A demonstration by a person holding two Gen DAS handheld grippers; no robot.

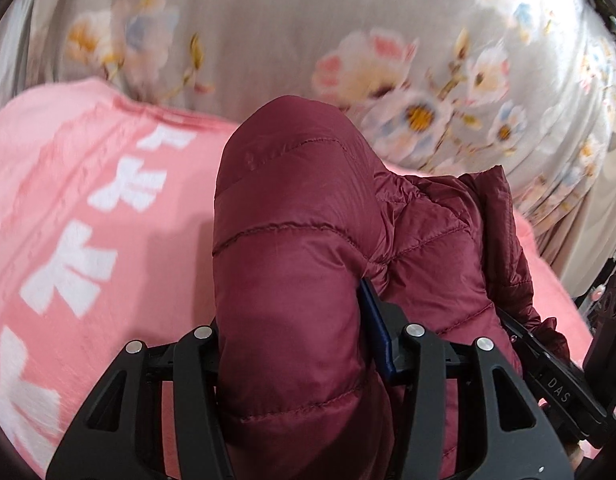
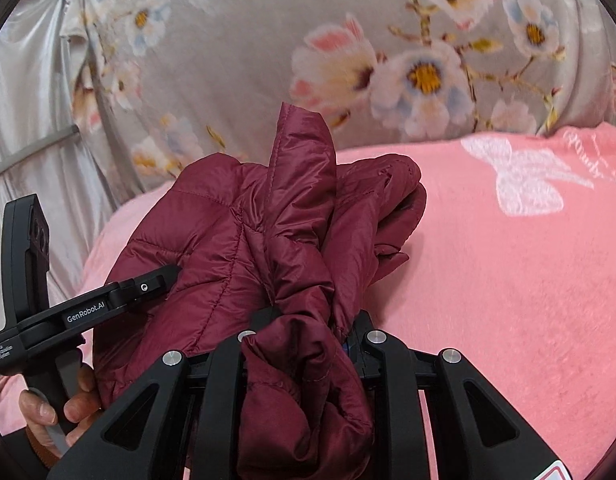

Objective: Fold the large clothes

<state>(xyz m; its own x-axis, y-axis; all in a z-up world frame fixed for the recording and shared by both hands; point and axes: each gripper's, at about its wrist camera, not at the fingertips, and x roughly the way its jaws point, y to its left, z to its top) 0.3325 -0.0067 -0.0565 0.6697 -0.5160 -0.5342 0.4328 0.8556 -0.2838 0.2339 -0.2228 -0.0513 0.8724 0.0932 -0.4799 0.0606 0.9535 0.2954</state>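
Nearest the left wrist camera, the left hand-held gripper (image 1: 292, 332) is clamped on a thick, puffy fold of the dark red quilted down jacket (image 1: 292, 208), which bulges up between its black fingers and hides the tips; a blue pad shows on the right finger. The right hand-held gripper (image 2: 304, 332) pinches a thinner, bunched wad of the same jacket (image 2: 244, 232), its jaws narrow, the cloth spilling over the black linkage toward the lens. The jacket hangs crumpled between the two grippers, over the pink fleece blanket with white bow shapes (image 2: 507, 280) that covers the bed. Beyond the blanket's far edge lies a grey sheet printed with pale flowers (image 1: 288, 20). In the right wrist view, the left gripper's black body shows at the left edge, with a person's hand (image 2: 56, 408) around its handle.
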